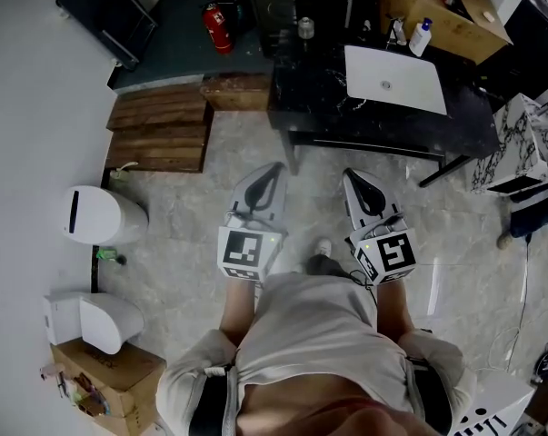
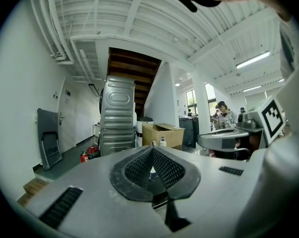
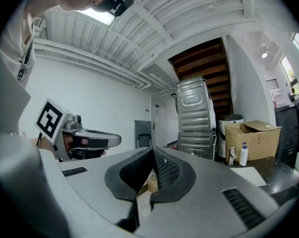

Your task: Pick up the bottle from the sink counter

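Bottle (image 1: 421, 37) seemingly beside sink (image 1: 414, 94); left gripper (image 1: 272, 167), right gripper (image 1: 353, 176) closed, empty.

No lettering, brand or number can be read in any view. Signs noted: a black-and-white square pattern is carried on the marker cube (image 1: 247, 250) of the left gripper (image 1: 274, 169), and another on the cube (image 1: 393, 253) of the right gripper (image 1: 350, 174); no characters are shown in them. Print on the bottle (image 1: 421, 36) and on the fire extinguisher (image 1: 216, 25) is too small to be read.
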The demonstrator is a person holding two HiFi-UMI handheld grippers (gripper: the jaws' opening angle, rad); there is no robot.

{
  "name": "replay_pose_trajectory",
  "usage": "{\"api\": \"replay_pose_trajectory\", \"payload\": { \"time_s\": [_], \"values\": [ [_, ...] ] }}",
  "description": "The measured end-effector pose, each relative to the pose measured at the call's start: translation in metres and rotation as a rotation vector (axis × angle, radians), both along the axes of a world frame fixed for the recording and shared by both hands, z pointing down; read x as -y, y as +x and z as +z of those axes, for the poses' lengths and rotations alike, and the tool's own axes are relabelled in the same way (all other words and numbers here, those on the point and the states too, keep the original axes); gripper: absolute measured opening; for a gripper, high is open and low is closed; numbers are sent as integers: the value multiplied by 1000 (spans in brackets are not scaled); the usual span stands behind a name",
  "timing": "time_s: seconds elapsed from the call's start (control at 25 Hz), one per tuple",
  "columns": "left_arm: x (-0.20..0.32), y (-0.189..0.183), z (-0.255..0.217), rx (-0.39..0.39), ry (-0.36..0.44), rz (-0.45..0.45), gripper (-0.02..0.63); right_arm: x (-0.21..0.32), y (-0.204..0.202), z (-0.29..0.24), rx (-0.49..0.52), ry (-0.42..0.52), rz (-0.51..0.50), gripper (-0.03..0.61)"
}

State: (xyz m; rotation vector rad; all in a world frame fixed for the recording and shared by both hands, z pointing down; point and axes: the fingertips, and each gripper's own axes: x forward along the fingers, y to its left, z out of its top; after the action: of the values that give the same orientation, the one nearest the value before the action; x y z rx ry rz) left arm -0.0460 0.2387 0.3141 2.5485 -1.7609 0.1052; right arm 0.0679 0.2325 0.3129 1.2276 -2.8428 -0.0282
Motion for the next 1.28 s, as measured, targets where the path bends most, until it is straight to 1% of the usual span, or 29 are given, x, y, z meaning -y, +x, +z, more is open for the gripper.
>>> {"api": "replay_pose_trajectory", "payload": {
  "time_s": [0.28, 0.52, 0.84, 1.28],
  "values": [
    [30, 18, -2, 15, 0, -8, 2, 31, 18, -1, 8, -10, -1, -3],
    [45, 33, -4, 15, -3, -19, 2, 49, 33, -1, 10, -17, -13, -3],
    [64, 42, 2, 16, -23, -33, 2, 66, 39, 2, 16, -29, -34, -3],
    [101, 49, 4, 16, -25, -1, 2, 100, 43, 3, 17, -38, -2, -3]
  ]
}}
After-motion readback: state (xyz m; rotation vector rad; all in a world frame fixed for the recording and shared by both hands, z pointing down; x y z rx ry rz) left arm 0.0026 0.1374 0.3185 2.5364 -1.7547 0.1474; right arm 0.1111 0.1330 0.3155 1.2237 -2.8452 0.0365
